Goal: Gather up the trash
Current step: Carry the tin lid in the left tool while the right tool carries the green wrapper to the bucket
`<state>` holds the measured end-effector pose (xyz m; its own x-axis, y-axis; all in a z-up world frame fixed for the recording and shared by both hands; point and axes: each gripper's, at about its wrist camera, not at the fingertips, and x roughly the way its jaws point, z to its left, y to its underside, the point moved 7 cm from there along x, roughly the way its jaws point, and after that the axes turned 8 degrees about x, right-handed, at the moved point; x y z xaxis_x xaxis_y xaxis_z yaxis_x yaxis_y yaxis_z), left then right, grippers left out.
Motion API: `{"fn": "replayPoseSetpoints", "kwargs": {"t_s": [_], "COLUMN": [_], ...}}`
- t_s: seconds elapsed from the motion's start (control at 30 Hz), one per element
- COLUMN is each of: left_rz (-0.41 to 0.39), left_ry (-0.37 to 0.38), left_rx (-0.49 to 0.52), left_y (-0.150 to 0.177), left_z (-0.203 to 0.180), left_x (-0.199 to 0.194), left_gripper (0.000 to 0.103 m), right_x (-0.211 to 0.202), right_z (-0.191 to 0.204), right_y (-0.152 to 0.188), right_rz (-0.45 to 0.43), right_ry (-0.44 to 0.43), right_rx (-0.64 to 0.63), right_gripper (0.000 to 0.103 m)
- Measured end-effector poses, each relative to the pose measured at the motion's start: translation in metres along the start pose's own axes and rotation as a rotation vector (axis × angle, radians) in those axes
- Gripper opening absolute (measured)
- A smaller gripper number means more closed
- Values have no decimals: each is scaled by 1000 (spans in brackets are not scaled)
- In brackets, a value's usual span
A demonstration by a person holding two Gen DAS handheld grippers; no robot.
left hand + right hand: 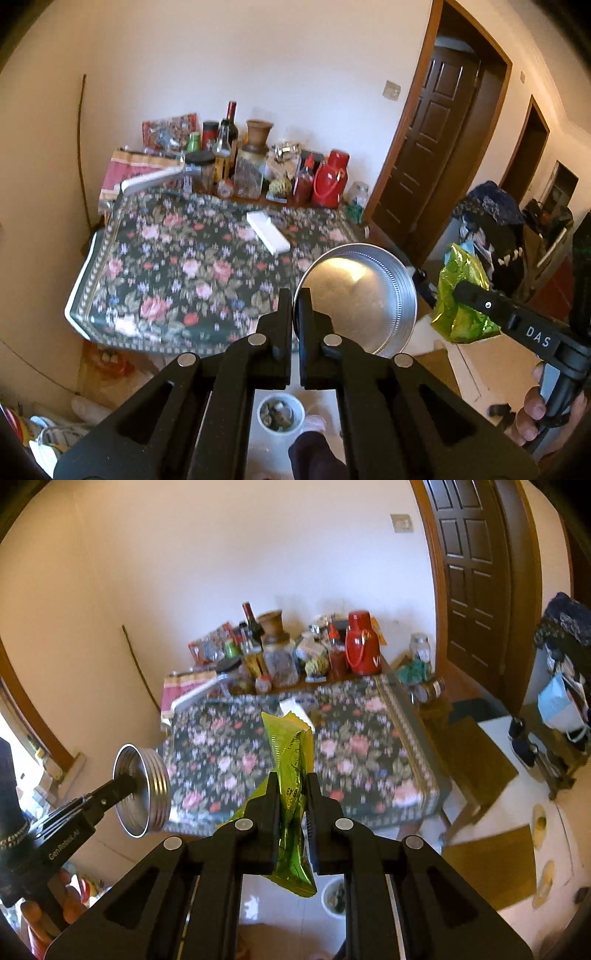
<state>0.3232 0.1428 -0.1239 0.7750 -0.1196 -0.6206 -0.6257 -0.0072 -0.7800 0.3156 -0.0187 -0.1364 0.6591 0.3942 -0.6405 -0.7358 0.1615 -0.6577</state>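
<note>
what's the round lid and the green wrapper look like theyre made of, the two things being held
Round lid in the left tool: looks like thin metal, likely aluminium or tin, silvery and brushed, with a ridged threaded rim catching the light.
Green wrapper in the right tool: looks like metallised plastic film, glossy and crinkled, with a crimped, serrated end seal.

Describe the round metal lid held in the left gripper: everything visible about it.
The metal lid is a shallow, round, silvery screw cap that looks like aluminium, with a smooth, softly reflecting inner face and ridged threads around its side wall. It appears empty. It is held in the air on edge, beside the floral tablecloth, its hollow side facing the left wrist camera. The left gripper is shut on its rim, one finger on each side of the wall; nothing else touches it.
</note>
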Motion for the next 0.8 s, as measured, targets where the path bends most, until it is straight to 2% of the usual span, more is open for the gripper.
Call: {"fn": "replayPoseSetpoints", "kwargs": {"t_s": [0.2, 0.33, 0.53, 0.63, 0.8], "left_rz": [64, 118, 230, 300, 369], "left_ry": [11, -7, -52, -73, -95], "left_rx": [-12, -31, -74, -89, -105], "left_y": [26, 45, 80, 106, 145], "left_z": [1, -2, -2, -2, 2], "left_x": [5, 21, 67, 103, 156], "left_gripper": [1, 1, 1, 1, 1], "right_x": [0, 17, 64, 87, 129], "right_z": [-16, -36, -64, -75, -97], "right_y": [30, 49, 79, 95, 131], "right_rz": [72, 148, 299, 353, 454], "right_ry": [43, 69, 75, 76, 79], "right_rx": [11, 17, 10, -17, -34], "right_gripper": [11, 11, 11, 11, 11]}}
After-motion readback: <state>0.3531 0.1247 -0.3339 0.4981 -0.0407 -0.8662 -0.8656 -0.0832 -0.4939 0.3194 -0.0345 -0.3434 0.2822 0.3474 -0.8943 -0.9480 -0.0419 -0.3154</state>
